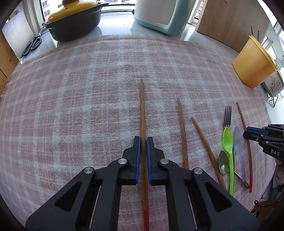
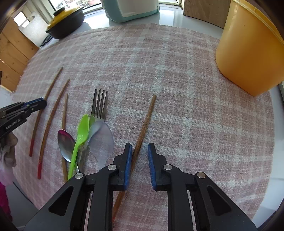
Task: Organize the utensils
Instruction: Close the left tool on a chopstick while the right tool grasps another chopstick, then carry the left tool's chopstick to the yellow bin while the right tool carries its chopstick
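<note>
My left gripper [image 1: 143,142] points down at the plaid cloth and is shut on a brown chopstick with a red end [image 1: 142,110]. Two more chopsticks [image 1: 182,135] lie to its right. My right gripper [image 2: 140,158] stands open over another chopstick [image 2: 147,115]. That stick rests against the left pad, and the right pad is clear of it. To its left lie a fork [image 2: 100,104], a green plastic spoon [image 2: 82,131], a metal spoon [image 2: 65,144] and a translucent spoon [image 2: 101,140]. A yellow tub [image 2: 248,53] stands at the far right.
A black pot with a yellow lid [image 1: 71,23], a teal-and-white appliance [image 1: 159,16], scissors [image 1: 32,45] and a wooden board [image 1: 230,23] line the back of the counter. The plaid cloth [image 1: 79,88] covers the work area. Two sticks poke out of the yellow tub [image 1: 252,65].
</note>
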`<state>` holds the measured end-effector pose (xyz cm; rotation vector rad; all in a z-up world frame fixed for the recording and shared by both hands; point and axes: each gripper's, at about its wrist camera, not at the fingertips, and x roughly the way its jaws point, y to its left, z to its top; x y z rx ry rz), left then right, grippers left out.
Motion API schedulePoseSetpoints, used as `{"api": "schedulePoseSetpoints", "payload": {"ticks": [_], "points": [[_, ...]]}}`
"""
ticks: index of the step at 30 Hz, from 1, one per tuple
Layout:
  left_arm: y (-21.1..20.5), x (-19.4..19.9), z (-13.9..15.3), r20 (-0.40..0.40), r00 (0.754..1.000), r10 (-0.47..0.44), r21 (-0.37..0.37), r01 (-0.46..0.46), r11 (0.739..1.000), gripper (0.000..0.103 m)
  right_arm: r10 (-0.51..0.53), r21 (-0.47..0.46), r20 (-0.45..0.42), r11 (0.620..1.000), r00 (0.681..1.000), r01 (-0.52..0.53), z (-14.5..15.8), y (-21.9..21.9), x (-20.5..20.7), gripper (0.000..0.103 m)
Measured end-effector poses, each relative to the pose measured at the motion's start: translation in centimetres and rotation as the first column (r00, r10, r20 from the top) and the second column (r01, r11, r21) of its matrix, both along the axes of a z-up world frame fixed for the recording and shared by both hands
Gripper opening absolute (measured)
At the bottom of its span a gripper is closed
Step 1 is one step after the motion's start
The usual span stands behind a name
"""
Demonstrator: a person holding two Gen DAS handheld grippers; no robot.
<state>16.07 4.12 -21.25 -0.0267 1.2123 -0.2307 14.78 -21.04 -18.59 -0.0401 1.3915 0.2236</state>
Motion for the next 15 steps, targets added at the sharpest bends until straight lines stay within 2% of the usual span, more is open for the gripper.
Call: {"api": "schedulePoseSetpoints", "payload": {"ticks": [2,9,15], "points": [[0.0,0.0,0.0,0.005,1.0,0.002,0.001,-0.002,1.0,0.005,-0.003,0.01,-0.003,1.0,1.0,0.003,-0.1,-0.3,0.1,0.007],[0.5,-0.1,0.1,0.007,1.0,0.03,-0.034,-0.03,0.999,0.004,-0.025,0.057,-0.013,0.998,1.0,0.025,0.0,-1.1,0.0,0.006],[1.0,-1.1,1.3,0.036,0.998,0.048,-0.059,-0.046,0.997,0.004,-0.037,0.085,0.021,0.996,0.999,0.035,1.4,-1.9,-0.5,0.006]]}}
